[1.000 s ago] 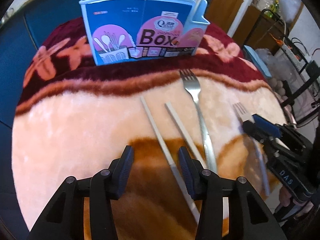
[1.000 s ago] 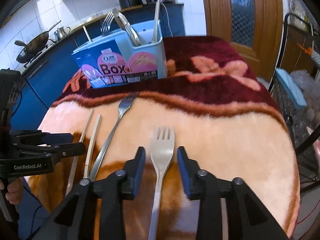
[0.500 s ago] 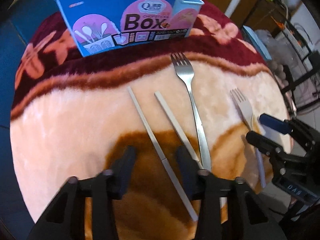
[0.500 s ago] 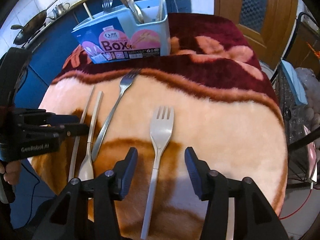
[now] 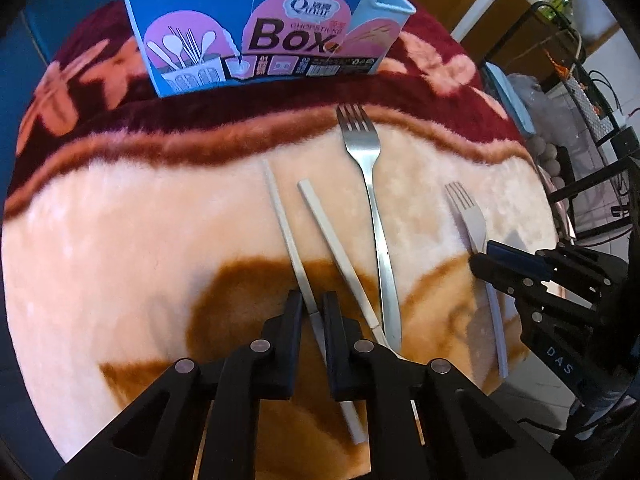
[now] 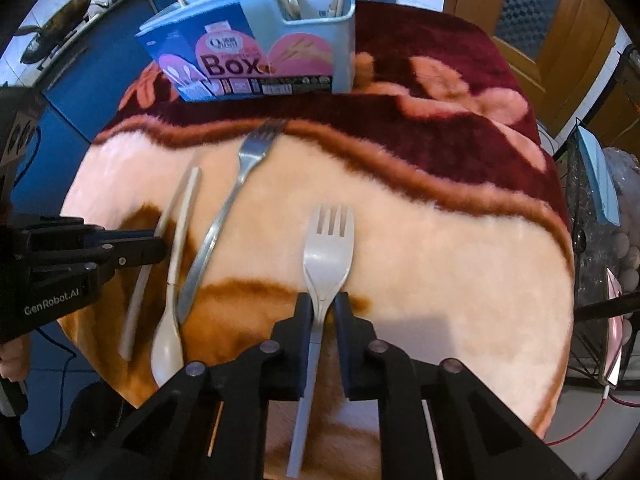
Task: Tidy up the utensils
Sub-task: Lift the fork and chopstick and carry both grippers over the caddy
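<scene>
the utensil holder (image 6: 256, 56) reads "Box"; left tool (image 5: 311, 312), marked "GenRobot.AI", clamps a white chopstick (image 5: 282, 220), right tool (image 6: 322, 316) clamps the plastic fork (image 6: 328, 248).

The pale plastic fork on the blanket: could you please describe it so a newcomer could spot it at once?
Start at the blue utensil box on the blanket's dark red end. Nearer, on the cream part, four utensils lie; the pale fork is rightmost, its neck between the right gripper's fingers. Unlike the steel fork, it is matte and broad.
</scene>
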The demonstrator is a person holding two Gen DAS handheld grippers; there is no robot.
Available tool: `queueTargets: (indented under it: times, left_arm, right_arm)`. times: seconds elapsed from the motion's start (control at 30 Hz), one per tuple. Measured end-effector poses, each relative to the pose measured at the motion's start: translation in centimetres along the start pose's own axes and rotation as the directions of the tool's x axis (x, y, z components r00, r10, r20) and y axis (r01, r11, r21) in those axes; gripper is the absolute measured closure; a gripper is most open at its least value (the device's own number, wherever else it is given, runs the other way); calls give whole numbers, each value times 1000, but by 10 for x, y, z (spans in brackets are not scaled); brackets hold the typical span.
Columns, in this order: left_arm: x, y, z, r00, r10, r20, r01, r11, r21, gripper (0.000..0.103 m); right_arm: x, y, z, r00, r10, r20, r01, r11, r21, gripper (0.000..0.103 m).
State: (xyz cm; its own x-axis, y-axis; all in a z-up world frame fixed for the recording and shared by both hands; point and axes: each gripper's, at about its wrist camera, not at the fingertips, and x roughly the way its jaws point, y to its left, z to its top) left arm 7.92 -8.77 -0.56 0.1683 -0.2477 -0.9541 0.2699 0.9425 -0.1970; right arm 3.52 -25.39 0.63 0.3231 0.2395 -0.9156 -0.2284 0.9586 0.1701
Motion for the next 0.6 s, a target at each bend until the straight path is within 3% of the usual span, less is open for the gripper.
queueTargets:
  times: [0.17,0.27,0.37,0.6]
  left_arm:
    - [-17,9,-8,995,-36,96,36,999,4,97]
    - [-32,12,-16,983,-47,180,41,998,37,97]
    - [-48,15,-22,956,-50,290,33,998,62,97]
    - [-82,21,-19,863,-68,501,54,998,42,97]
  right_arm:
    - [-19,6,-4,989,57,135,-58,998,7,90]
    - [-29,8,-8,976,79,204,-84,996,16,90]
    - [-40,10,-11,953,71,294,-80,997,19,91]
    - [-54,14,-7,880,45,473,-66,997,29,91]
